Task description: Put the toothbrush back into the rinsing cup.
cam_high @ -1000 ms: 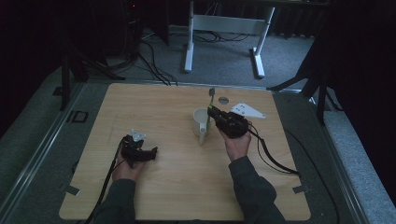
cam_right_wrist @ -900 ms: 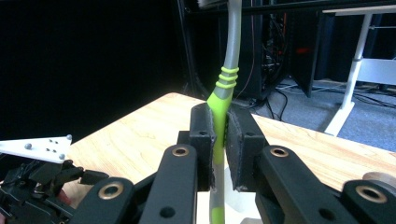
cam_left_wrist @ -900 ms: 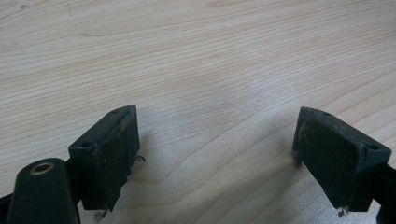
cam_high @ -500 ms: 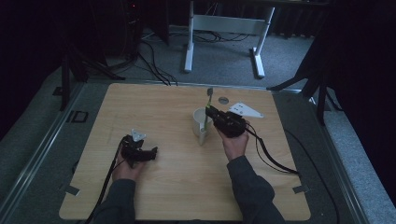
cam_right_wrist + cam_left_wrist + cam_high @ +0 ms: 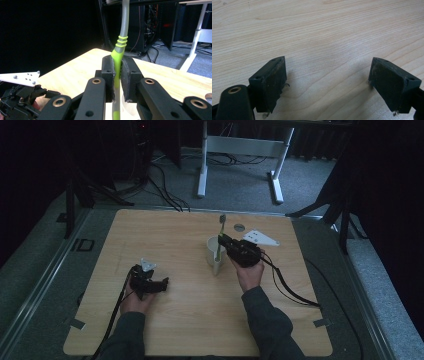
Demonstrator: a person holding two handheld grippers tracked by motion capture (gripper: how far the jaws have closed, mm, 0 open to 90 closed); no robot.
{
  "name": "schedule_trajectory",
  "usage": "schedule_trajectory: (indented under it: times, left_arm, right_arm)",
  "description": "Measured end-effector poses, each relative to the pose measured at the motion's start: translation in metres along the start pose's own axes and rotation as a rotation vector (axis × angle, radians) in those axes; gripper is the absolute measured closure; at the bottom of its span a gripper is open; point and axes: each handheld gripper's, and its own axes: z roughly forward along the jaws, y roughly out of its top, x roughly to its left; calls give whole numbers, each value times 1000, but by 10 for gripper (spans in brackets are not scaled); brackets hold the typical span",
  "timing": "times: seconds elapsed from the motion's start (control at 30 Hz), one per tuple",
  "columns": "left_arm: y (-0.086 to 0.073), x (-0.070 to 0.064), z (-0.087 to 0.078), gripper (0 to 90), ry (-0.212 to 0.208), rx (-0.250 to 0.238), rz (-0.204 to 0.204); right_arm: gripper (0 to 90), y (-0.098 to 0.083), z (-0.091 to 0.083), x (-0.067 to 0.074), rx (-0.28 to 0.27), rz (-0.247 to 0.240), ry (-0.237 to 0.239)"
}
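Right gripper view shows the right gripper (image 5: 117, 75) clamped on a green-and-grey plastic toothbrush (image 5: 121, 40), whose long axis stands nearly upright, lower end inside the white cup (image 5: 215, 256) directly beneath. Release probably turns on that vertical line. The left gripper (image 5: 161, 283), jaws apart, rests well apart on the wooden table (image 5: 165, 235).

Cup (image 5: 215, 256) stands on the counter (image 5: 190, 320) right of centre — toothbrush (image 5: 220, 237) upright in it. Right hand-held gripper (image 5: 223, 241) just right of the cup; left hand-held gripper (image 5: 161, 284) near the front-left — well apart.
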Motion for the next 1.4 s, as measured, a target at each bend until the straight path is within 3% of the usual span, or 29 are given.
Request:
schedule_trajectory:
  times: [1.1,1.2,1.23,1.4]
  left_arm:
    - [0,0,0,151,-1,2,0]
    - [0,0,0,151,-1,1,0]
    - [0,0,0,151,-1,1,-1]
    - [0,0,0,151,-1,3,1]
  right_arm:
    - [798,-11,6,3,106,-59,9]
    - [527,-11,6,3,126,-64,55]
    - [425,-12,6,6,130,-89,39]
    - [317,-15,5,7,152,-120,20]
